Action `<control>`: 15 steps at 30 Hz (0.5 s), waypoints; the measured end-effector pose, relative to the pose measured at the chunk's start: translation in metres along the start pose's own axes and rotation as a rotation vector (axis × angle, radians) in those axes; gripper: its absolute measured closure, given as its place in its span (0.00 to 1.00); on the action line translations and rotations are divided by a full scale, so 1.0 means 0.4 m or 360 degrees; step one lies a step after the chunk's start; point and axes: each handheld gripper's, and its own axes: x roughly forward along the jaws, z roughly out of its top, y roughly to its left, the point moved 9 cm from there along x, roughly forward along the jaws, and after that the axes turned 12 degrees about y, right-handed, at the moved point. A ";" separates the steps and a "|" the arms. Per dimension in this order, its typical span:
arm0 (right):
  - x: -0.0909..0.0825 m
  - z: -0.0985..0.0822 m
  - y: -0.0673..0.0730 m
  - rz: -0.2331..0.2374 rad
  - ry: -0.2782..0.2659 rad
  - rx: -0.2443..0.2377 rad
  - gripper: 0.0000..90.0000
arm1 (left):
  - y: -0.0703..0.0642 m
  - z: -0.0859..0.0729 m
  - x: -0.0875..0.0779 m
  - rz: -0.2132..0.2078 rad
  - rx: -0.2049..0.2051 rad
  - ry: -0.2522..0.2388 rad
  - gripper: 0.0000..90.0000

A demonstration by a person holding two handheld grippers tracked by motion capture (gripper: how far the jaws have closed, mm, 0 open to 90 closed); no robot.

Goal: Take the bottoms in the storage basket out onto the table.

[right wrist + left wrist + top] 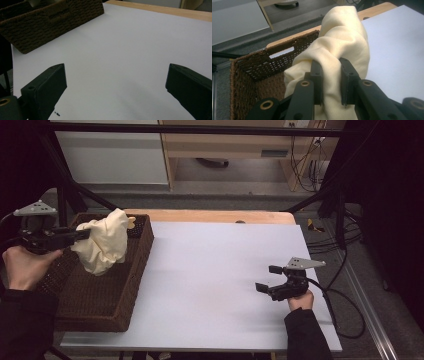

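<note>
- The desk [215,285] is covered by a white sheet, with a strip of bare wood along its far edge; the broad middle between the two hands lies open.
- A brown wicker basket [131,285] stands on the desk's left part, its right wall along the edge of the open white area and its left side overhanging the sheet's left border.
- In the left gripper view the basket's far wall has a slot handle, and the basket floor under the cloth is bare where it can be seen.
- A black frame bar runs across the top of the high view, with slanted struts coming down near both far corners of the desk; cables lie on the floor to the right.
- The left hand-held gripper [86,234] is clamped on a bunched cream cloth [104,245], its two black fingers [317,75] pinching a fold between them.
- The cloth hangs from that grip above the basket's far half, lifted above the rim, with its lower folds drooping inside the walls.
- The right hand-held gripper [268,279] rests low over the desk's right side, jaws spread wide with nothing between them, well apart from basket and cloth.
</note>
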 end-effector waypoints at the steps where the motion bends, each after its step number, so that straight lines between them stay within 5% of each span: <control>1: 0.000 0.000 0.000 0.0001 -0.0001 0.0003 0.04 | -0.001 0.002 -0.003 0.0001 0.0000 -0.0004 0.84; 15: 0.001 -0.001 -0.001 -0.0001 0.0005 -0.0001 0.04 | -0.013 0.017 -0.027 -0.0007 0.0021 -0.0028 0.84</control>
